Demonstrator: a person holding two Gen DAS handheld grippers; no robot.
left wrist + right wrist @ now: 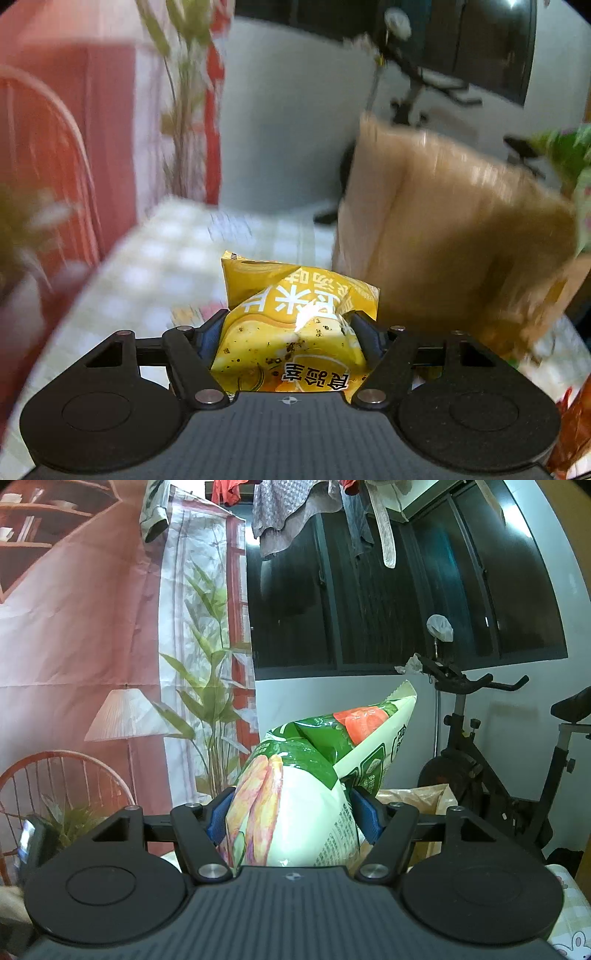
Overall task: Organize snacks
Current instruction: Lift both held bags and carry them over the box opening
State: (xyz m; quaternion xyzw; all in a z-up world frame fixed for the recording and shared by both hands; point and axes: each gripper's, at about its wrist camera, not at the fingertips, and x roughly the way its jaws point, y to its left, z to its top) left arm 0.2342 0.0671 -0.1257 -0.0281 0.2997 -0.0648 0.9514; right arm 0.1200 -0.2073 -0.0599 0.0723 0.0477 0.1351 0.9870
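Note:
My left gripper is shut on a yellow snack packet and holds it above the checked tablecloth. A brown paper bag stands just to the right of it, blurred by motion. My right gripper is shut on a green and white snack bag and holds it raised in the air. The top of the brown paper bag shows just behind and below it.
An orange-red snack packet lies at the right edge of the table. A plant and a printed backdrop stand at the left. An exercise bike stands behind the table at the right. A phone is at the lower left.

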